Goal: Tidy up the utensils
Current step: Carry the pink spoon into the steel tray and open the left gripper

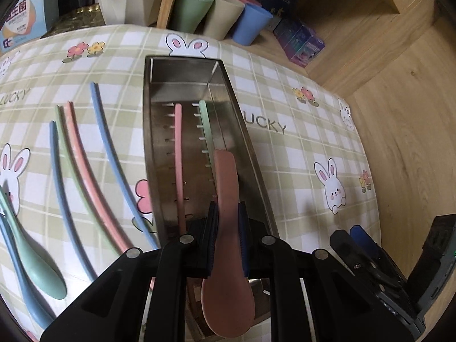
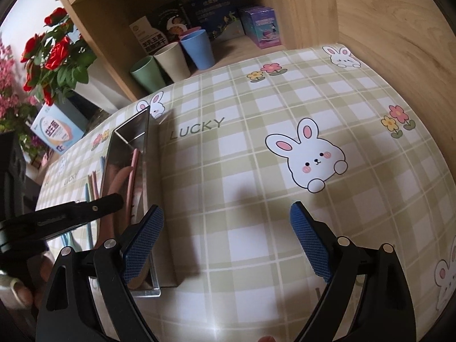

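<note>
The left gripper (image 1: pixel 228 239) is squeezing a pink spoon (image 1: pixel 226 245) over the metal tray (image 1: pixel 148 142). The right gripper (image 2: pixel 226 242) is hanging wide apart, holding nothing.

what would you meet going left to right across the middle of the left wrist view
pale green plastic spoon → blue chopstick → green chopstick → pink chopstick → second blue chopstick → stainless steel tray → pink plastic spoon held in the left gripper → right gripper

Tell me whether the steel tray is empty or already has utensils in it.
Not empty. The steel tray holds a pink chopstick and a green chopstick; the left gripper grips a pink spoon over it.
</note>
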